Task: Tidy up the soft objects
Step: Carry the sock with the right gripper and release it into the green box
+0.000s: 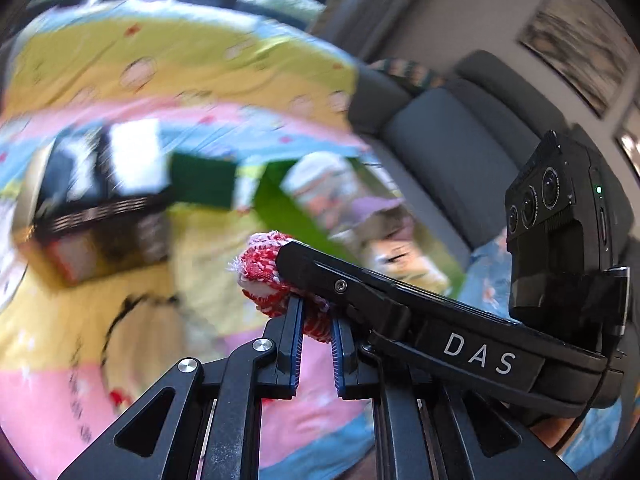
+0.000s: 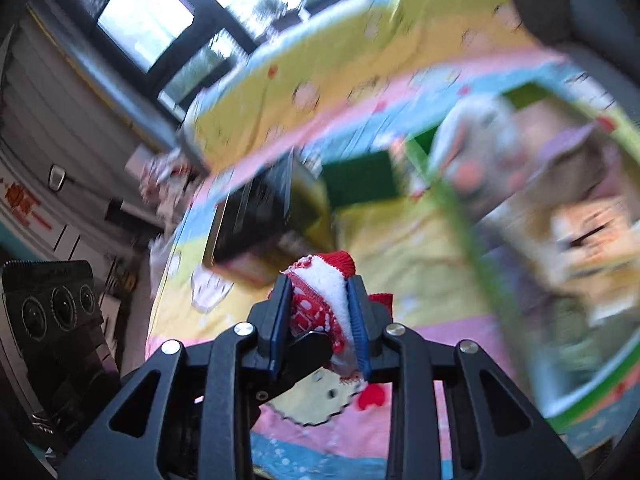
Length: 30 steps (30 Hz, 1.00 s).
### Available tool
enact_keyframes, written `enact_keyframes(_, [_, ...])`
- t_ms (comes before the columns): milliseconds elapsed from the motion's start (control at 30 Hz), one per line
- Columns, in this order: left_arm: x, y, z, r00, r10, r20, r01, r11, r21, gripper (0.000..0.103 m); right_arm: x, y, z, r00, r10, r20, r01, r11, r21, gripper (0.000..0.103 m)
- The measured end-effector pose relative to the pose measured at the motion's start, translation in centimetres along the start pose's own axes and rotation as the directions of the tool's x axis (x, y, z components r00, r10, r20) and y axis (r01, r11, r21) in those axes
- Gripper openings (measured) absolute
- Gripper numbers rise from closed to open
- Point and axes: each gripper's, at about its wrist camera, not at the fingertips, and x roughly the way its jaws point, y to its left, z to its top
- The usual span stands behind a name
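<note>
Pastel stripes of yellow, pink and blue cover the big blanket (image 1: 100,320) that fills most of both views; it carries small cartoon prints and is blurred. On the right side of the left wrist view a grey sofa (image 1: 440,132) stands beside the blanket, and a framed picture (image 1: 580,40) hangs on the wall above it. Dark window frames (image 2: 152,20) with bright glass show at the top of the right wrist view.

On the blanket lies a green-edged container (image 2: 472,232) with pale soft things inside, too blurred to name. Near it sits a dark woven basket (image 1: 100,216), also blurred.

Both grippers hold the same small thing, a red and white sock (image 1: 264,276), above the blanket. The left gripper (image 1: 316,344) has its blue pads pressed against the lower part of the sock. The right gripper (image 2: 320,320) squeezes the sock (image 2: 324,296) between its two fingers, with the red end standing out above the fingertips. In the left wrist view the right gripper (image 1: 304,268) crosses from the right, and its black body shows the letters DAS.
</note>
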Motion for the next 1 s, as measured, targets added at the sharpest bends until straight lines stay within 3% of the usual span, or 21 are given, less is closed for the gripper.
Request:
enact_keyframes(167, [2.4, -4.4, 2.2, 0.997, -0.082, -0.009, 0.082, 0.992, 0.097, 0.011, -4.7, -3.3, 1.9, 0.989, -0.083, 0.122, 0.076, 0.995, 0.061, 0.028])
enact_keyframes(400, [7.4, -9.2, 3.9, 0.983, -0.162, -0.086, 0.176, 0.968, 0.179, 0.011, -8.4, -8.6, 2.8, 0.965, -0.177, 0.194, 0.143, 0.974, 0.178, 0.028])
enact_keyframes(600, [11.9, -10.8, 4.4, 0.968, -0.189, -0.168, 0.218, 0.959, 0.18, 0.011, -8.3, -12.2, 2.8, 0.954, -0.241, 0.18, 0.187, 0.943, 0.274, 0.028])
enact_keyframes(1000, [16.5, -10.4, 3.4, 0.956, -0.125, -0.266, 0.166, 0.977, 0.136, 0.011, -5.4, -16.3, 2.6, 0.964, -0.252, 0.085, 0.206, 0.91, 0.361, 0.028])
